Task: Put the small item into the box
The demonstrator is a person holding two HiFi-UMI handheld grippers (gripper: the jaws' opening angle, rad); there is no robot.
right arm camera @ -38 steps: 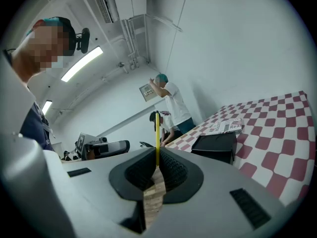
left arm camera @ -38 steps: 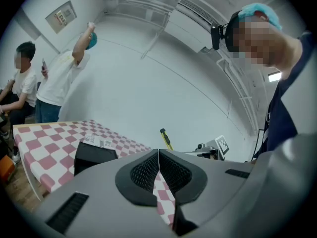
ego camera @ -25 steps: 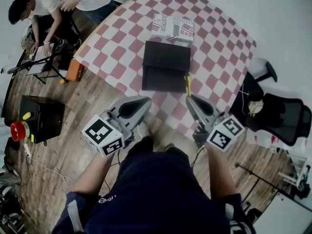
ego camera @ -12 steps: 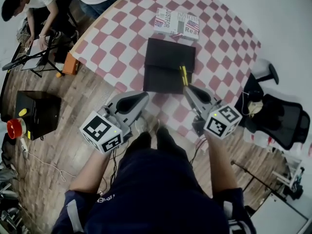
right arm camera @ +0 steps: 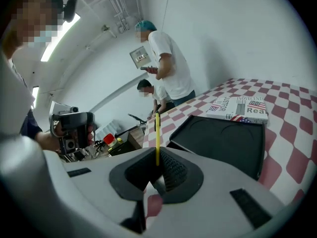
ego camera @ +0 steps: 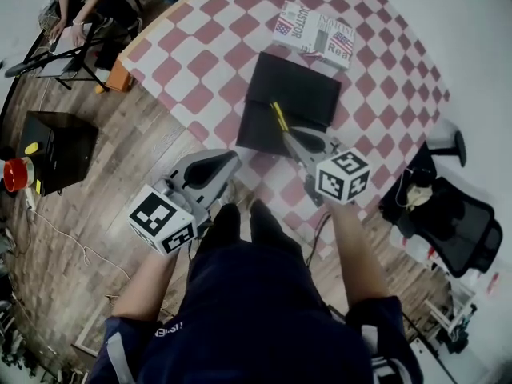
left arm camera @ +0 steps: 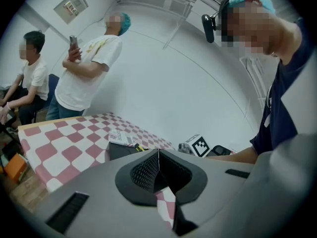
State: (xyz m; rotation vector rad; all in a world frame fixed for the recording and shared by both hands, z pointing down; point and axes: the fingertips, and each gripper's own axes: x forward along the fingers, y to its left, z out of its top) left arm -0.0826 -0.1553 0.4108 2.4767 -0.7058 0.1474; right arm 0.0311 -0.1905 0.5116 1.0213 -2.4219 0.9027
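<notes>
1. Head view: the right gripper (ego camera: 290, 137) hangs over the near part of the open black box (ego camera: 308, 94) on the checkered table (ego camera: 192, 54). Its jaws are clamped on a thin yellow stick (ego camera: 278, 116), the small item, which juts forward above the box.
   - The box looks shallow. If the stick is let go from height, it could bounce or roll over the low rim onto the table.
   - The left gripper (ego camera: 210, 172) sits back by the table's near edge, well apart from the box. It is in no place to steady the box if the right gripper nudges it.

2. Left gripper view: the jaws are pressed together with nothing between them.
   - The risk here is small. If this gripper swung forward carelessly, it could bump the near corner of the box and shift the target.

3. Right gripper view: the jaws pinch only the lower end of the stick, and most of its length stands free above the pads.
   - So short a hold may let the stick pivot or slip out early.
   - The box tray lies mostly to the right of the stick here, not plainly beneath it. A release at this spot might land the stick on the rim or outside it.
   - A printed booklet (right arm camera: 240, 108) lies just beyond the box and is not in the way.
</notes>
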